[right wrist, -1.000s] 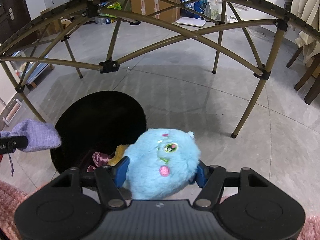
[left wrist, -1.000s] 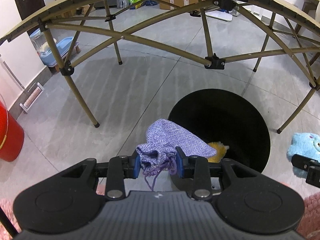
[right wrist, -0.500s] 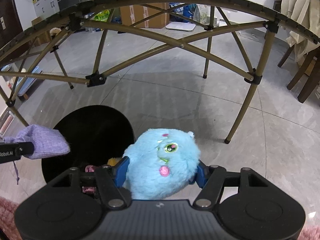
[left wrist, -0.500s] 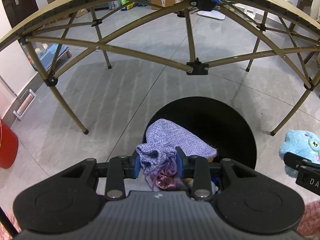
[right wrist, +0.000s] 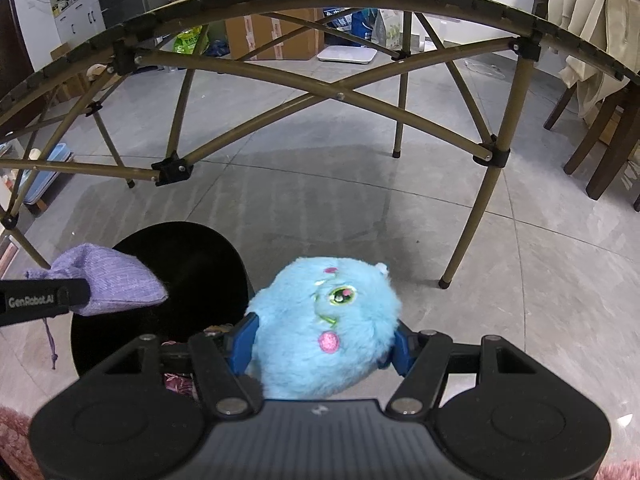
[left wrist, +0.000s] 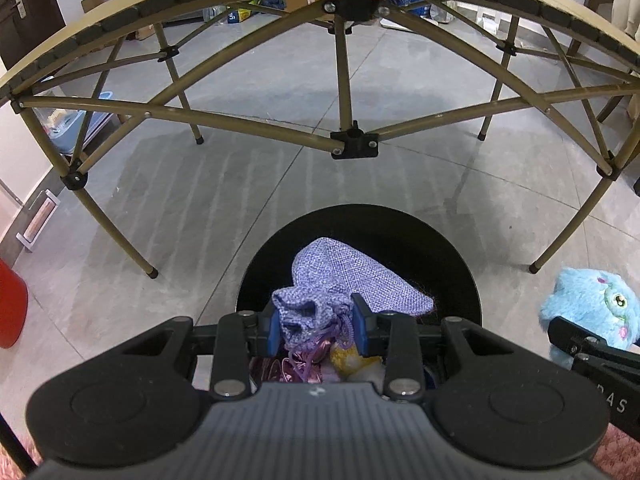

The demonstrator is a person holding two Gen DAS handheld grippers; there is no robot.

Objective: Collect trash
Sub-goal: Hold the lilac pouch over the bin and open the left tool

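Tan folding table frame (left wrist: 340, 80) on grey tile floor (right wrist: 400, 208), red container (left wrist: 10, 312), wooden chair (right wrist: 600, 136).

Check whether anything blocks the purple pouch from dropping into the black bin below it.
Nothing visible blocks it. The left claw holds the purple pouch directly over the black bin opening. Below are only items already lying in the bin. The blue plush toy, in the right claw, is off to the side.
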